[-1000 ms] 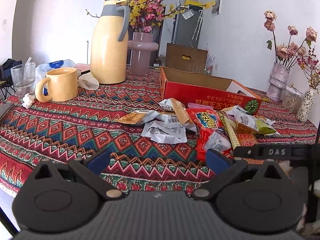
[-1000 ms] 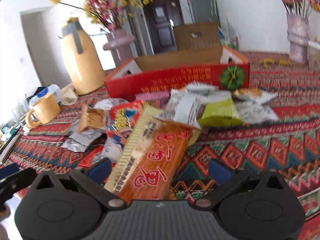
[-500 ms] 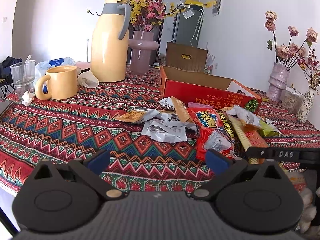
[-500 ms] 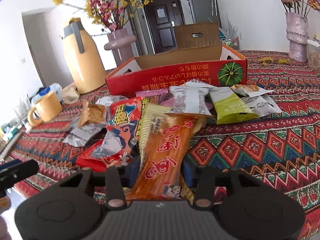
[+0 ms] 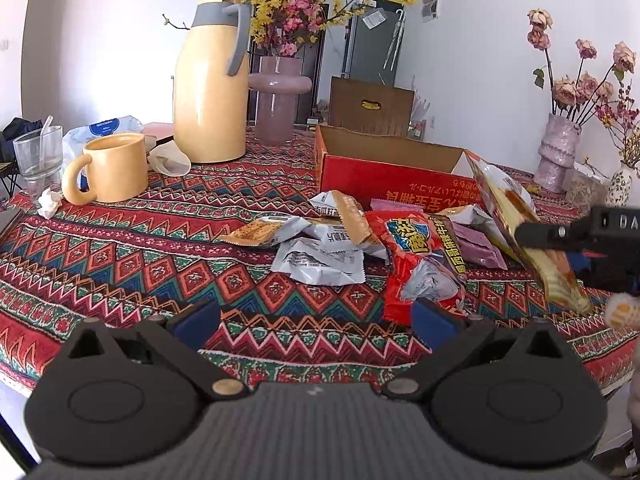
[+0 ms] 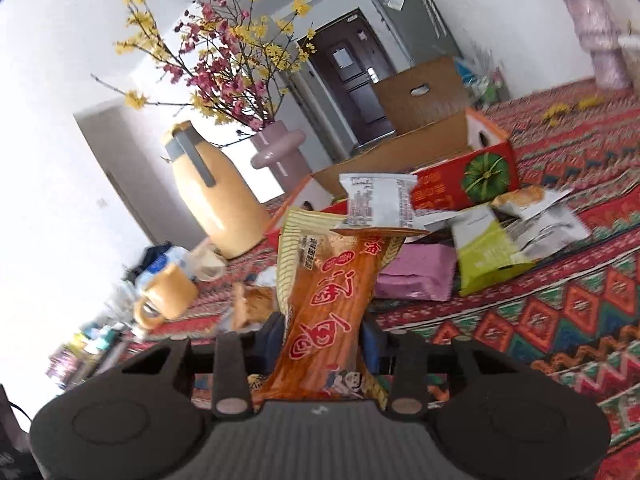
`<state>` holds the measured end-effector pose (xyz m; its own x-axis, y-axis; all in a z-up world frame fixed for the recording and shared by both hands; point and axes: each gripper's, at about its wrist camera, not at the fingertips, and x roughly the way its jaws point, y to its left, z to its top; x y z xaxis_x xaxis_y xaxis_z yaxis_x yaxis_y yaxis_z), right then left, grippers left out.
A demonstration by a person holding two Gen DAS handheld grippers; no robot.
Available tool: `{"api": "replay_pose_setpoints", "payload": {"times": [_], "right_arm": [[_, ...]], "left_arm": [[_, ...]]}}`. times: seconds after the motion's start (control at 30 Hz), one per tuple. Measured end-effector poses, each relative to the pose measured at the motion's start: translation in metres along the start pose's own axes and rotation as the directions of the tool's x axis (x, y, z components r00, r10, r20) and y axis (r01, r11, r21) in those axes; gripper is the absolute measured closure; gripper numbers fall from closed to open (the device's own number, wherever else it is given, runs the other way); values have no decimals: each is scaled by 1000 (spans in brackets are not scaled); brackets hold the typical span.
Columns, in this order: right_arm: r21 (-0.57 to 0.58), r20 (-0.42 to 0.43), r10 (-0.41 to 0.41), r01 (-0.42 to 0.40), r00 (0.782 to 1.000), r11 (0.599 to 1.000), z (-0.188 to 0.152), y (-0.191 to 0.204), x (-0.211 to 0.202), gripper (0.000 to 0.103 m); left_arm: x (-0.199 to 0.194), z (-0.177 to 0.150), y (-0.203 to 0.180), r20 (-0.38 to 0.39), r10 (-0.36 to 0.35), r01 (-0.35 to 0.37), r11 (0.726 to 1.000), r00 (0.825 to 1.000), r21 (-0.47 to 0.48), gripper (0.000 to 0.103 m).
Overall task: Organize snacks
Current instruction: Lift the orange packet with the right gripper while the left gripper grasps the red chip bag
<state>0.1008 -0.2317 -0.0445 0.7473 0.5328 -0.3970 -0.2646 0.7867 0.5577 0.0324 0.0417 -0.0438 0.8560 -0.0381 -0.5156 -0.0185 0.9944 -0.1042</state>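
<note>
right gripper clamped on orange snack pack, lower centre of frame; left gripper released, empty, bottom centre.

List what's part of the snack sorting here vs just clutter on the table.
Job:
- orange pack, clamped in right gripper
- red box, open
- red pack
- silver packs
- purple pack
- green pack
- left gripper, open, empty

Clutter:
- thermos
- mug
- glass
- pink vase
- tissue
</note>
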Motion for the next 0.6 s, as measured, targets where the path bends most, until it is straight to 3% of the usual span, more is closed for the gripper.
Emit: {"api": "replay_pose_setpoints", "payload": {"times": [0.1, 0.27, 0.6], "right_arm": [[48, -1, 55, -55, 998, 997, 7, -5, 5, 64], [48, 24, 62, -63, 998, 997, 15, -5, 9, 64], [2, 153, -16, 16, 988, 1000, 28, -22, -21, 64]], "left_arm": [[3, 2, -5, -12, 5, -4, 1000, 1000, 6, 0], [10, 6, -16, -25, 4, -4, 1000, 1000, 22, 0], [37, 28, -60, -58, -49, 53, 996, 997, 68, 0]]}}
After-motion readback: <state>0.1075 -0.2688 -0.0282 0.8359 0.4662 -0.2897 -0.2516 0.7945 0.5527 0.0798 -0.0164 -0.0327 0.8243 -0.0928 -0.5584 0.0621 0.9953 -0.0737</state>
